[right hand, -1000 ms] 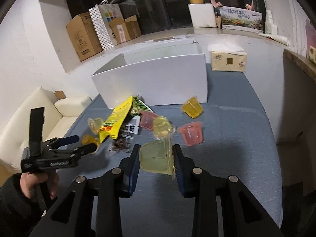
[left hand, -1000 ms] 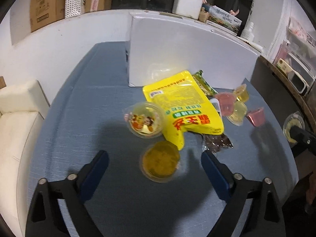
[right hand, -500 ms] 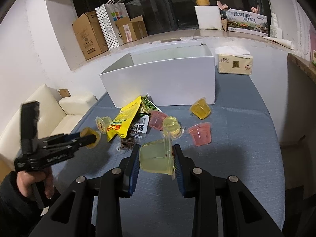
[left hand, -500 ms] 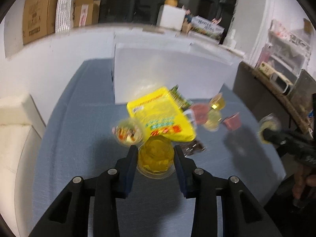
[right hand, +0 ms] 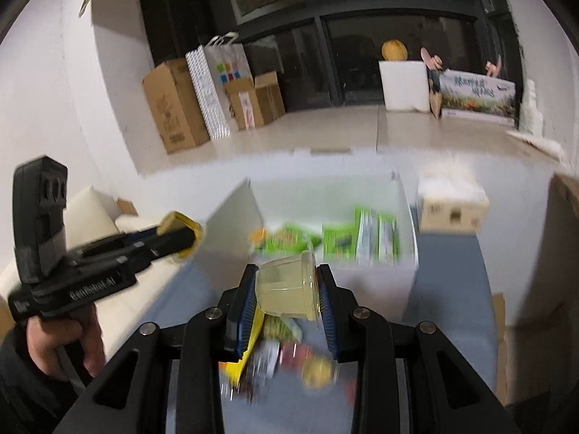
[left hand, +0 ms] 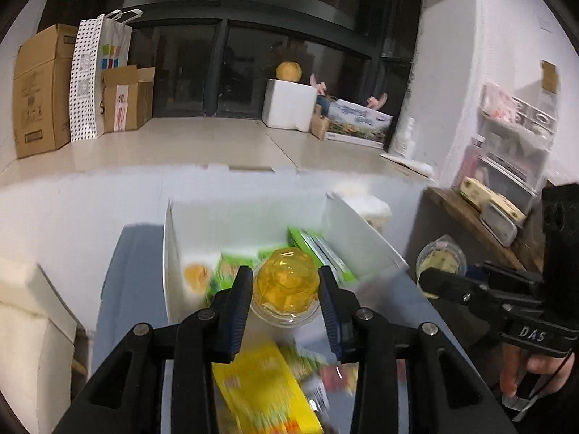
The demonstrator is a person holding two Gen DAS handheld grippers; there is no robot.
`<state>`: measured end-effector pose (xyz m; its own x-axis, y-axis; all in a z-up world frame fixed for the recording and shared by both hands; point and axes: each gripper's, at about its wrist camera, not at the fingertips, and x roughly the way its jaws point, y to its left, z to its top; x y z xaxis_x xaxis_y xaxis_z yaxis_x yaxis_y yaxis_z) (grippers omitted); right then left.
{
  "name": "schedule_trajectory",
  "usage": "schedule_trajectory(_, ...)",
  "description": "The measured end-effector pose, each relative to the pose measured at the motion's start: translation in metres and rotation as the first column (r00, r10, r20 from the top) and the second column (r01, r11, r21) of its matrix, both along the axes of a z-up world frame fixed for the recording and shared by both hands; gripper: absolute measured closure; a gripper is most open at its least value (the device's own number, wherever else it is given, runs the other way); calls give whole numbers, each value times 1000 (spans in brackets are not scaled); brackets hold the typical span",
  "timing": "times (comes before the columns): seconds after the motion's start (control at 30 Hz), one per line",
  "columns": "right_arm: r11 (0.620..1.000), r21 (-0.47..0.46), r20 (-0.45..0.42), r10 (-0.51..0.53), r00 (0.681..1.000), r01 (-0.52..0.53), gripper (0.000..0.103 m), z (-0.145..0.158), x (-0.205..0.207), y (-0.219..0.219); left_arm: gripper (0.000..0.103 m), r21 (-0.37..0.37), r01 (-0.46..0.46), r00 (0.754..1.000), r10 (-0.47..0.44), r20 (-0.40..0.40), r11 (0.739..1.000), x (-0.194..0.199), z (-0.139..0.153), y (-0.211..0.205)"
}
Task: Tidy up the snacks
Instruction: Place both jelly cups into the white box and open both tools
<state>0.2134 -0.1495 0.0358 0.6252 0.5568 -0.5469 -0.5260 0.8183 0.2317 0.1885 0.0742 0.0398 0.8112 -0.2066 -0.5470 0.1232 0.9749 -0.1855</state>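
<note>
My left gripper (left hand: 286,291) is shut on an amber jelly cup (left hand: 286,285) and holds it up near the front wall of the open white box (left hand: 168,253). The right gripper (right hand: 287,289) is shut on a pale yellow jelly cup (right hand: 286,287), also raised before the white box (right hand: 407,217). Green snack packets (right hand: 362,240) and an orange cup (left hand: 197,275) lie inside the box. A yellow snack bag (left hand: 264,390) and several small jelly cups (right hand: 316,370) lie blurred on the blue table below. Each gripper shows in the other's view: the right one (left hand: 439,271), the left one (right hand: 181,233).
A tissue box (right hand: 452,202) stands right of the white box. A cream sofa (left hand: 29,325) sits left of the table (left hand: 119,289). Cardboard boxes (right hand: 173,108) and a paper bag line the window ledge behind. A wooden shelf (left hand: 470,220) with clutter stands at the right.
The left gripper closed on the amber jelly cup and lifted it off the table toward the box. The right gripper rose and moved toward the box with its pale cup held throughout.
</note>
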Motion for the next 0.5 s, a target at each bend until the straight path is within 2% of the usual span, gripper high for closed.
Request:
schedule_trajectory(0.1, 999, -42, -15, -13, 1000, 13, 68, 3, 43, 14, 62, 4, -34, 999, 34, -39, 999, 39, -1, 10)
schedule_trajectory(0.2, 995, -96, -59, -36, 998, 31, 68, -9, 79, 21, 61, -6, -68, 994, 67, -88, 998, 62, -9, 20)
schedule_trajectory(0.23, 993, -113, -77, -51, 996, 42, 68, -13, 86, 21, 59, -4, -79, 991, 78, -105, 997, 66, -13, 22)
schedule_trajectory(0.27, 991, -123, -93, -65, 994, 53, 67, -16, 91, 20, 41, -8, -89, 987, 87, -137, 996, 71, -18, 25)
schedule_trajectory(0.3, 990, -126, -112, -83, 990, 68, 60, -19, 96, 17, 27, -13, -97, 984, 94, -150, 995, 71, -21, 28)
schedule_trajectory(0.33, 990, -114, -123, -91, 988, 78, 49, -20, 98, 14, 0, -12, -107, 983, 104, -148, 994, 69, -23, 29)
schedule_trajectory(0.37, 993, -79, -128, -98, 987, 88, 17, -20, 98, 8, 0, -11, -112, 985, 110, -134, 994, 65, -24, 31)
schedule_trajectory(0.4, 995, -32, -125, -98, 987, 95, 0, -18, 97, 2, 0, -8, -114, 986, 112, -123, 993, 61, -25, 32)
schedule_trajectory(0.5, 992, -4, -126, -124, 984, 125, 0, -16, 95, -7, 0, 0, -112, 986, 112, -128, 994, 58, -27, 31)
